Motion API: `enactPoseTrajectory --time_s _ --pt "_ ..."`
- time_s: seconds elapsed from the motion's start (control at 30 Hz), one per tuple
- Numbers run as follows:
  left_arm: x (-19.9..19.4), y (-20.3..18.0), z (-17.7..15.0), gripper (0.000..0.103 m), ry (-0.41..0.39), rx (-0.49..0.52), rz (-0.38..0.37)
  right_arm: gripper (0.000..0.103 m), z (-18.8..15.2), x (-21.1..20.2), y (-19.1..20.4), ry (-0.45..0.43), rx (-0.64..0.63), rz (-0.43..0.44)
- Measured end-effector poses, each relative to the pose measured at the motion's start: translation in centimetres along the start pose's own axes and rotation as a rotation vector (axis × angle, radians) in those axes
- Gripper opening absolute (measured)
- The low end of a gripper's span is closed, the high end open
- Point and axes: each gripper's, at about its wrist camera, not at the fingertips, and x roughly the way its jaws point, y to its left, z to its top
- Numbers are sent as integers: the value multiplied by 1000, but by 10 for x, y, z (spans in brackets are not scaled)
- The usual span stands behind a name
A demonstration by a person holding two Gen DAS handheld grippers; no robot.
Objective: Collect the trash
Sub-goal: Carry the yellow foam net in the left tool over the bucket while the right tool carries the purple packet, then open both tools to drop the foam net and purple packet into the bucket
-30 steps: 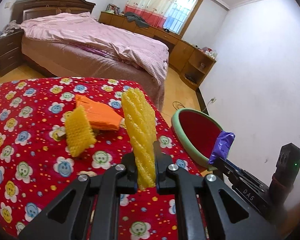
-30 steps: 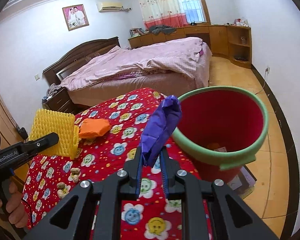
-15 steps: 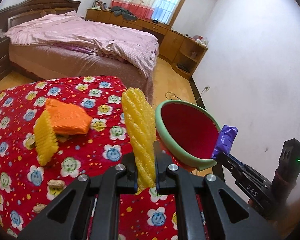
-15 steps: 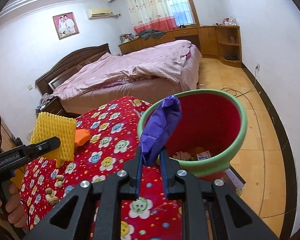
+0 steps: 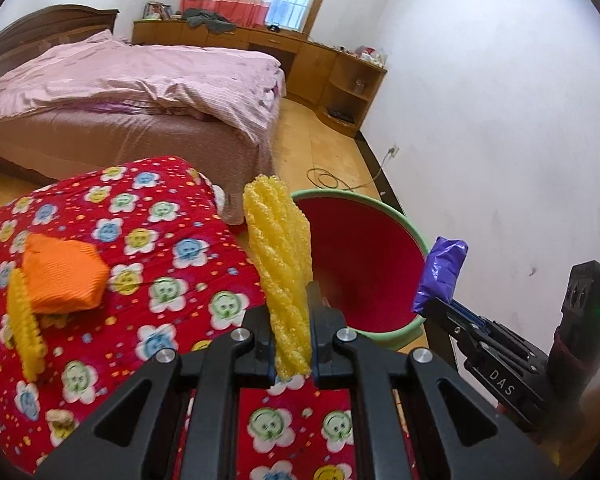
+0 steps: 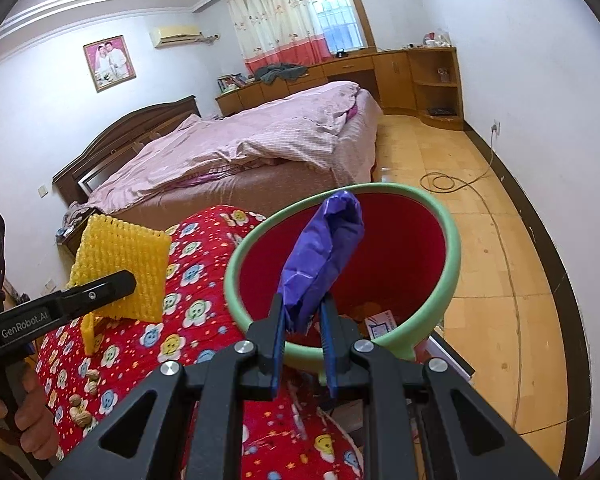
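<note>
My left gripper [image 5: 291,312] is shut on a yellow foam net sleeve [image 5: 280,256], which stands upright just left of the bin's rim. The red bin with a green rim [image 5: 404,220] sits on the floor beside the table. My right gripper [image 6: 302,312] is shut on a crumpled purple wrapper [image 6: 328,248], held over the bin's [image 6: 454,256] opening. Paper scraps lie at the bin's bottom. In the right wrist view the left gripper [image 6: 128,280] shows at the left with the yellow sleeve [image 6: 124,268]. The right gripper [image 5: 432,304] and purple wrapper [image 5: 444,272] appear right of the bin.
A red flowered cloth [image 5: 148,264] covers the table. On it lie an orange packet [image 5: 60,276], a second yellow foam net [image 5: 24,332] and several peanuts [image 6: 80,408]. A bed [image 6: 260,148] stands behind. A cable [image 6: 448,180] lies on the wooden floor.
Both grippers have moved right toward the bin, each still holding its piece. The purple wrapper now hangs over the bin's opening, and the yellow sleeve stands beside its rim.
</note>
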Motion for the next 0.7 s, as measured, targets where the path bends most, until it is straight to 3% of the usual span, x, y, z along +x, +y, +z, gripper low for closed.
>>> enactPoseTrajectory --time_s 0.63,0.7 --pt "80 -23 2 10 126 25 -66 19 0 27 -45 34 82 -47" --pt "82 -25 0 15 133 34 -60 20 -1 28 -47 38 88 -51"
